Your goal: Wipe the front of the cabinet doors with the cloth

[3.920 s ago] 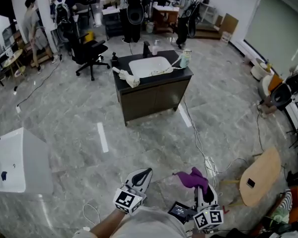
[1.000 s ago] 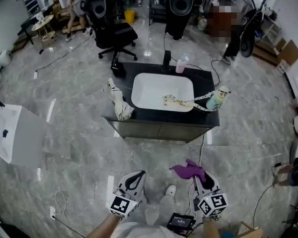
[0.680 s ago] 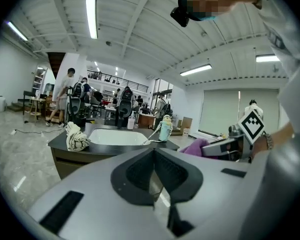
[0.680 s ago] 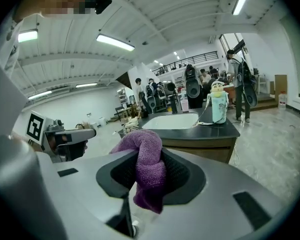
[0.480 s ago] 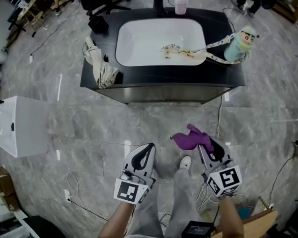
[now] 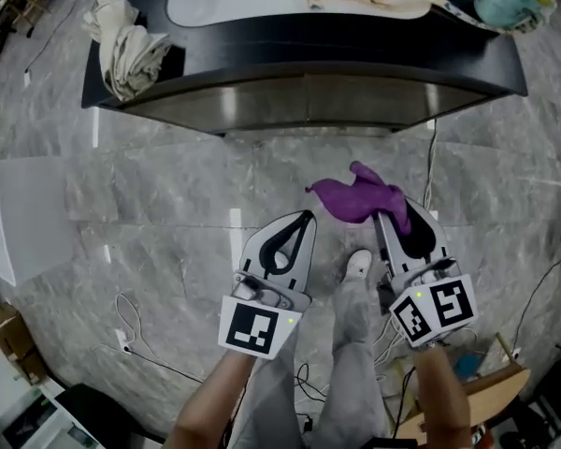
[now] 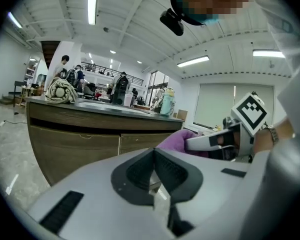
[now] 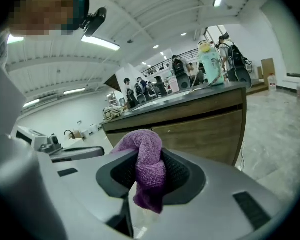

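Before the cabinet (image 6: 299, 110), head view: my right gripper (image 6: 391, 221) is pinching the purple cloth (image 6: 357, 197), which is pointing at it. Left gripper view: my left gripper (image 7: 154, 155) is sitting closed, empty. Right gripper view: the doors (image 8: 205, 126) are standing straight ahead, well apart.

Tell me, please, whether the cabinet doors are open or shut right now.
Shut. In the left gripper view both cabinet doors lie flush under the countertop, with only a thin seam between them.

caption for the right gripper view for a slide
Right hand-held gripper clamping a purple cloth, wooden cabinet doors ahead.
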Action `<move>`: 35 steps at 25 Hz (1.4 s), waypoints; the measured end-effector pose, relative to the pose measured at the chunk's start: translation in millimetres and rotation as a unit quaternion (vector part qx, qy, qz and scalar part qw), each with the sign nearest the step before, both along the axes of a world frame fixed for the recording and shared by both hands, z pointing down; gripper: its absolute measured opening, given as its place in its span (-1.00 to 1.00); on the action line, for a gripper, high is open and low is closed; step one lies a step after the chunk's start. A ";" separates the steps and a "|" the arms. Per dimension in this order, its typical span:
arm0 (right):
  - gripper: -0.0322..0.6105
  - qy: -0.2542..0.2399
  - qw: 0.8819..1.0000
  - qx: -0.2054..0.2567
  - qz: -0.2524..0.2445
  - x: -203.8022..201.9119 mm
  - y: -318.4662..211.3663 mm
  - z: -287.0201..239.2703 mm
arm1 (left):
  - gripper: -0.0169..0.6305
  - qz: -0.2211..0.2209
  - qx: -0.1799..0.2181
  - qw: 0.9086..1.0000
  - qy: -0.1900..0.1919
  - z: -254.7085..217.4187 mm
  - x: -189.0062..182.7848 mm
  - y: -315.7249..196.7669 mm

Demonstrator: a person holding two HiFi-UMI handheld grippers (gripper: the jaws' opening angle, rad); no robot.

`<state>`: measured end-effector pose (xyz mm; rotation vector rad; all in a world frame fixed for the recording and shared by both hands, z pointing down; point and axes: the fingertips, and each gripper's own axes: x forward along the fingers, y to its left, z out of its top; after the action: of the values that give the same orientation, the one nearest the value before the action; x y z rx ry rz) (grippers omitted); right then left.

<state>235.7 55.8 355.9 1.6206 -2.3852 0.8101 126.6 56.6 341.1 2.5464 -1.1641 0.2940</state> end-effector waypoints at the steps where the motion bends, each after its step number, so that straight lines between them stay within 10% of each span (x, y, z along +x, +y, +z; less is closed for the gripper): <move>1: -0.53 -0.005 1.000 -0.001 0.005 -2.9 -6.7 1.9 | -0.93 0.000 0.000 1.000 0.002 1.4 -1.3 -1.8; 26: -0.53 0.019 0.997 0.009 0.070 -38.1 -165.4 3.1 | -0.93 -0.040 -0.021 0.999 0.022 -0.2 -56.5 -57.2; 35: -0.53 0.044 0.998 -0.019 0.029 23.3 -169.3 29.0 | -0.93 -0.087 -0.016 0.996 0.033 11.8 -5.0 -50.1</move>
<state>259.0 -113.5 384.9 1.6817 -2.2596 0.7703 121.7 6.5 353.0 2.3888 -1.3339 0.1824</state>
